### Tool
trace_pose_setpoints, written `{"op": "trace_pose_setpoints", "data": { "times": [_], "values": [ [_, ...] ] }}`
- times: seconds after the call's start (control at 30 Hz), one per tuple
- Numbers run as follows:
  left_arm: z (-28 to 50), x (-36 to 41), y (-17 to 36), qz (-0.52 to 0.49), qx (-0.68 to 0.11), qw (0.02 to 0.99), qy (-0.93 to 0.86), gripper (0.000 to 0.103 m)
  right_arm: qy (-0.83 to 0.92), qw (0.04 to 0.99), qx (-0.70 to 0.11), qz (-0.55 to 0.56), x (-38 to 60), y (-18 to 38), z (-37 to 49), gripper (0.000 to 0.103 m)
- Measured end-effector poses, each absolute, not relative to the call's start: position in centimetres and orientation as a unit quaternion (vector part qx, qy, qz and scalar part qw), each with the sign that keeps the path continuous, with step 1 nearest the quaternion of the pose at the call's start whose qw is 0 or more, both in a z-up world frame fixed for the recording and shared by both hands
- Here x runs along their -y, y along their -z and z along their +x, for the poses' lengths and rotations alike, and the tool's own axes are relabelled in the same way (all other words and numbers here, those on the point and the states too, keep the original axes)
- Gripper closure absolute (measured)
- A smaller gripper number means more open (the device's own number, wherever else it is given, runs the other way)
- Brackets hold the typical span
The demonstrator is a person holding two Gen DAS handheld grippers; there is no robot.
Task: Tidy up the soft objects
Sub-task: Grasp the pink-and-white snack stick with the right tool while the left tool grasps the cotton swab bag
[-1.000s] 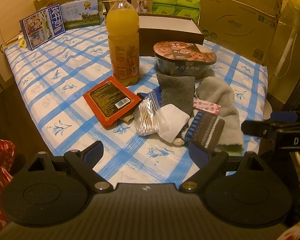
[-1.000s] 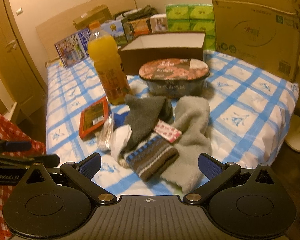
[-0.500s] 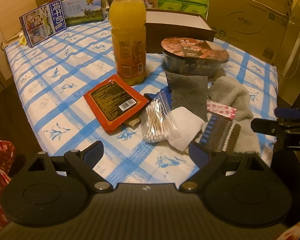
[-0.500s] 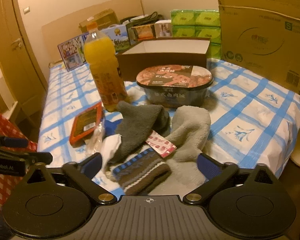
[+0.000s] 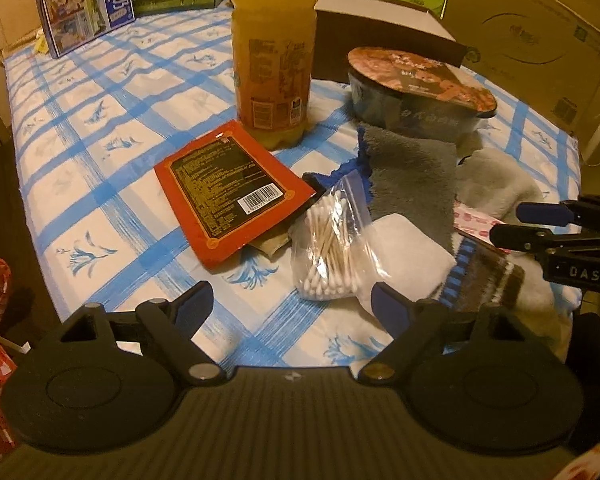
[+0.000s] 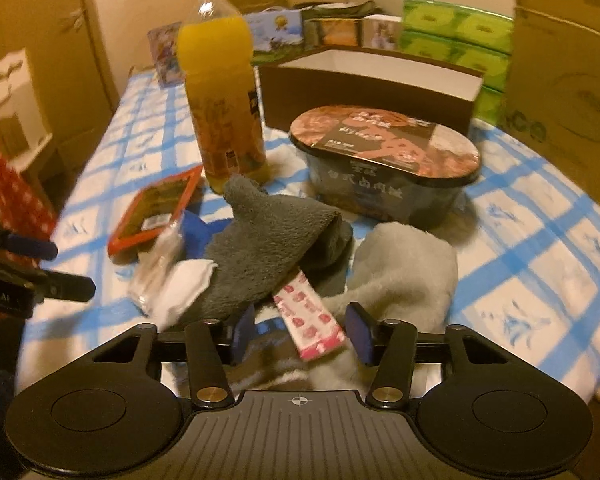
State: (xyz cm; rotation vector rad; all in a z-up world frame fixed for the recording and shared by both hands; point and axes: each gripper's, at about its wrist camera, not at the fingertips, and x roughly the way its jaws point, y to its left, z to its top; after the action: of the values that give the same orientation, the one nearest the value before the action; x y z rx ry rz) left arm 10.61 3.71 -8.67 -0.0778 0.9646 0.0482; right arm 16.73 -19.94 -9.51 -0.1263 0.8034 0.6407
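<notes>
Right wrist, fuzzy grey sock (image 6: 268, 248), striped knit sock (image 5: 480, 280)

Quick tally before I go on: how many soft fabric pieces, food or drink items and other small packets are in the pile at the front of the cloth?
Soft fabric pieces: 4: dark grey cloth, light grey cloth, striped knit piece, blue cloth.
Food and drink: 3: juice bottle, noodle bowl, red packet.
Other packets: 3: cotton swab bag, white pad, pink sachet.
Total: 10

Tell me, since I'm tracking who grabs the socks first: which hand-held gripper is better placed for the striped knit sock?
Right. The right hand-held gripper, jaws just closing, straddles the striped knit sock; the left hand-held gripper is nearer the cotton-swab bag.
</notes>
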Motion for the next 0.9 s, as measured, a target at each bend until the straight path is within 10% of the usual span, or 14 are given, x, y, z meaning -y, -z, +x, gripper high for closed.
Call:
{"op": "trace_pose_setpoints", "data": {
  "times": [0.9],
  "values": [
    [14.9, -4.1, 12.5, -0.108, -0.48, 0.87, 0.008, 0.026, -0.32, 0.839, -0.422, -0.123, 18.7, 11.4, 19.0, 0.076]
  ]
}}
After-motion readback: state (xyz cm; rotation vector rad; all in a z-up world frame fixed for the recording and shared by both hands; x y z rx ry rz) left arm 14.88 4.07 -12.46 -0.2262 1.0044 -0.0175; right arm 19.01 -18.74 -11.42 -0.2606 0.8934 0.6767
